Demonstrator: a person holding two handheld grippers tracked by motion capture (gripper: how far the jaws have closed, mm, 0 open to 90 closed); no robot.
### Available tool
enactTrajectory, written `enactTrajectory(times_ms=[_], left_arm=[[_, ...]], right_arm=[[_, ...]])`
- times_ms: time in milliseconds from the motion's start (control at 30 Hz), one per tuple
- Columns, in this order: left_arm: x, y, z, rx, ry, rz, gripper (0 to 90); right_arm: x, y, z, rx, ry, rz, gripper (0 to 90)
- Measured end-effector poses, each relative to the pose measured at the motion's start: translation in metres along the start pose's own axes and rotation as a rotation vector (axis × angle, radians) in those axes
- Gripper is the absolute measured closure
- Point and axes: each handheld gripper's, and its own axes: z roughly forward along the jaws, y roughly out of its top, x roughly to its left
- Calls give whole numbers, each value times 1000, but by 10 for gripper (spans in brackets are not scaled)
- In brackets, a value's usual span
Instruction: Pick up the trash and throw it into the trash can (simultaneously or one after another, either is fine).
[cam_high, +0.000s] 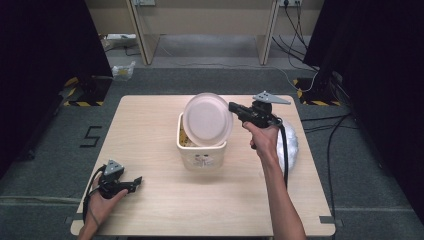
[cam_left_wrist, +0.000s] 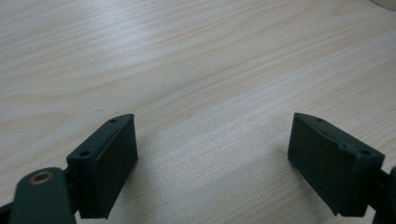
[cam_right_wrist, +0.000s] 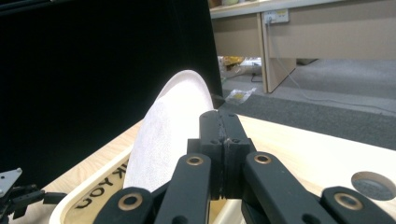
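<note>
The right gripper (cam_high: 234, 108) is clamped on the rim of a white plate (cam_high: 207, 119), holding it tilted on edge over the open top of a cream container (cam_high: 202, 155) at the middle of the table (cam_high: 150, 200). The left gripper (cam_high: 136, 182) rests low at the table's near left corner, jaws wide apart with bare tabletop between them.

a white round plate (cam_high: 207, 119) stands tilted over the cream bin (cam_high: 202, 155) mid-table.
</note>
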Motion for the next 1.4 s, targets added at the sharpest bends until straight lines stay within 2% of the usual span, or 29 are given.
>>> enactTrajectory(times_ms=[100, 133, 167, 200, 267, 300, 367, 500, 600, 733, 767, 800, 833, 933, 1000, 1033, 1100, 1233, 1400], left_arm=[[0, 0, 0, 0, 0, 0, 148], [0, 0, 0, -2, 0, -2, 149], [0, 0, 0, -2, 0, -2, 148], [0, 0, 0, -2, 0, -2, 149], [0, 0, 0, -2, 0, -2, 148], [0, 0, 0, -2, 0, -2, 148], [0, 0, 0, -2, 0, -2, 148], [0, 0, 0, -2, 0, -2, 148], [0, 0, 0, -2, 0, -2, 149], [0, 0, 0, -2, 0, -2, 149], [0, 0, 0, -3, 0, -3, 149], [0, 0, 0, -3, 0, -3, 148], [0, 0, 0, -2, 0, -2, 148], [0, 0, 0, -2, 0, -2, 148], [0, 0, 0, -3, 0, -2, 148], [0, 0, 0, -3, 0, -2, 149], [0, 0, 0, -3, 0, -3, 148], [0, 0, 0, -2, 1, -2, 149], [0, 0, 0, -3, 0, -3, 148]], right_arm=[[0, -3, 3, 10, 9, 2, 898], [0, -4, 4, 10, 15, 6, 870], [-2, -5, 5, -1, 35, 32, 802], [-2, -5, 5, -1, 35, 32, 802], [-2, -5, 3, -6, 22, 33, 727], [-1, -5, 1, -5, 9, 15, 687], [-2, -4, -2, -4, -5, 2, 666], [-5, -3, -8, -9, -12, 8, 642], [-10, -4, -16, -8, -38, -2, 616], [-15, -6, -21, -8, -51, 4, 590], [-18, -8, -25, -1, -75, 0, 562], [-18, -8, -25, -1, -75, 0, 562], [-21, -9, -29, 4, -105, -7, 537], [-24, -10, -34, 1, -127, -16, 514], [-27, -14, -40, 23, -184, -39, 470], [-27, -14, -40, 23, -184, -39, 470], [-32, -18, -45, 39, -225, -48, 442], [-43, -27, -56, 56, -290, -39, 409], [-51, -35, -65, 64, -329, -26, 396]])
